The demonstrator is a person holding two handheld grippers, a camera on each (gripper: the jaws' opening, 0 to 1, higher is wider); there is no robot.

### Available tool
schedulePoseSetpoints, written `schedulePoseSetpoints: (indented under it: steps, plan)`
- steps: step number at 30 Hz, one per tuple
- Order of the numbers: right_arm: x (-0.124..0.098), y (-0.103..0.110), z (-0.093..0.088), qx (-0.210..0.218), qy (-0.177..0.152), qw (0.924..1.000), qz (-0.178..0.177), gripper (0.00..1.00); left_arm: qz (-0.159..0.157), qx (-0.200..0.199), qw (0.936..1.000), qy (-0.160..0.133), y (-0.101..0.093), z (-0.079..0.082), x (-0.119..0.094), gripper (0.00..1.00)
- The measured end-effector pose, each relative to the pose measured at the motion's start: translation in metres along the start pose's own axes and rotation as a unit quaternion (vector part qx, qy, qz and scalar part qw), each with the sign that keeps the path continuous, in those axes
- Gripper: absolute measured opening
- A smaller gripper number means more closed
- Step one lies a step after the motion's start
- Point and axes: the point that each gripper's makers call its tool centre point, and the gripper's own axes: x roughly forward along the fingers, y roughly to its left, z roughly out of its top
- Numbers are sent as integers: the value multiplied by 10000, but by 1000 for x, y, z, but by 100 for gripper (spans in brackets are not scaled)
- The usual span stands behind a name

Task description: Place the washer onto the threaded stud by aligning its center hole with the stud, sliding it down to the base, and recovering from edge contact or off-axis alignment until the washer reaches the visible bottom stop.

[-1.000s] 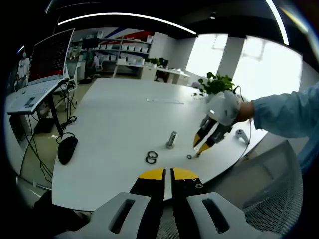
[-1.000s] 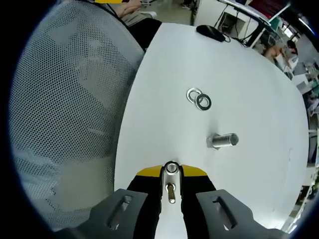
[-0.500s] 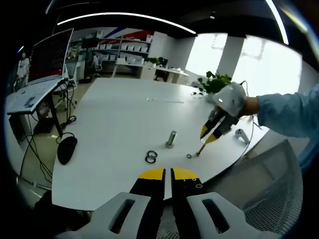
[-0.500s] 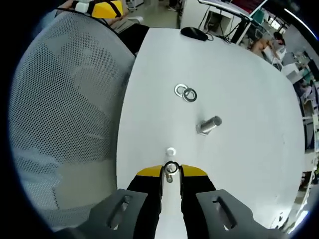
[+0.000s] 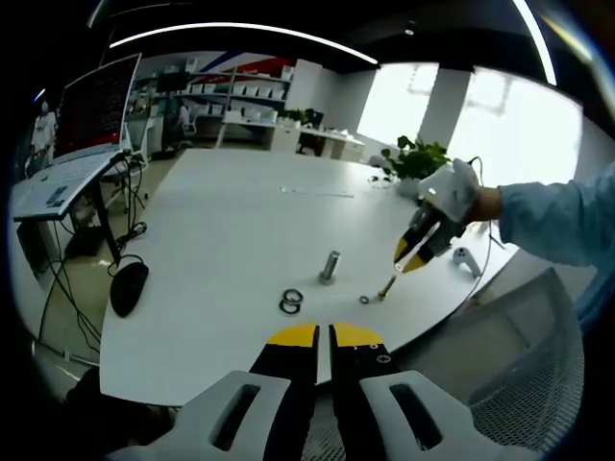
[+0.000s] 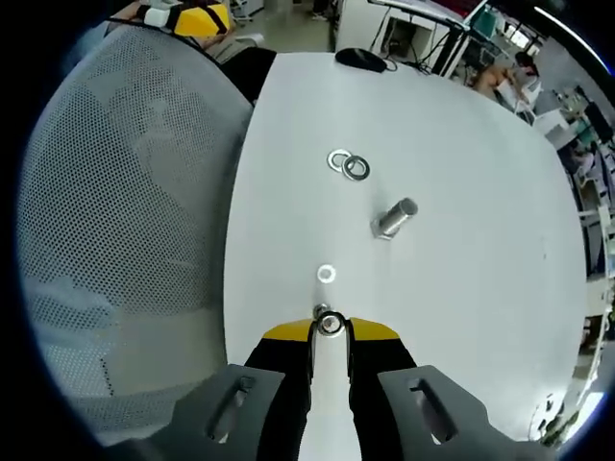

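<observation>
the left gripper [image 5: 322,331] hangs off the surface [image 5: 231,230], fingers shut on nothing. two rings [image 6: 348,164] lie past the stud [image 6: 394,218]. a washer [image 6: 326,275] lies loose. the right gripper [image 6: 330,325] pinches a small metal bit; tilted, it may slip out.

On the table [image 6: 461,144] I count three loose washers: two [image 6: 348,164] touching each other, and one washer [image 6: 327,275] apart. One upright stud [image 6: 394,218]. One small stud [image 6: 329,323] between the right gripper's [image 6: 330,336] jaws. One mouse [image 5: 129,287], one laptop [image 5: 60,182], one plant [image 5: 415,158], one mesh chair [image 6: 125,240], two grippers
</observation>
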Motion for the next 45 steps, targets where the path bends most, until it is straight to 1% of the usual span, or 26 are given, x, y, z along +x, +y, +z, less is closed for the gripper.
schedulePoseSetpoints:
  steps: [7, 15, 26, 32, 43, 45]
  plan:
    - [11, 5, -5, -31, 106, 9999, 91, 13, 12, -9, 10000, 4, 0, 0, 0, 2]
    - [14, 2, -7, -18, 144, 9998, 102, 13, 28, -17, 10000, 14, 1, -1, 0, 2]
    - [23, 4, -10, -82, 225, 9996, 157, 13, 51, -35, 10000, 12, 1, -1, 0, 2]
    - [34, 3, -14, -136, 320, 9992, 196, 14, 48, -37, 10000, 11, 1, -1, 0, 2]
    - [56, 10, -22, -216, 497, 9983, 234, 14, 55, -50, 10000, -33, 2, 1, 0, 2]
    - [58, 11, -25, -382, 522, 9976, 255, 14, 56, -49, 10000, -26, 2, 0, 0, 2]
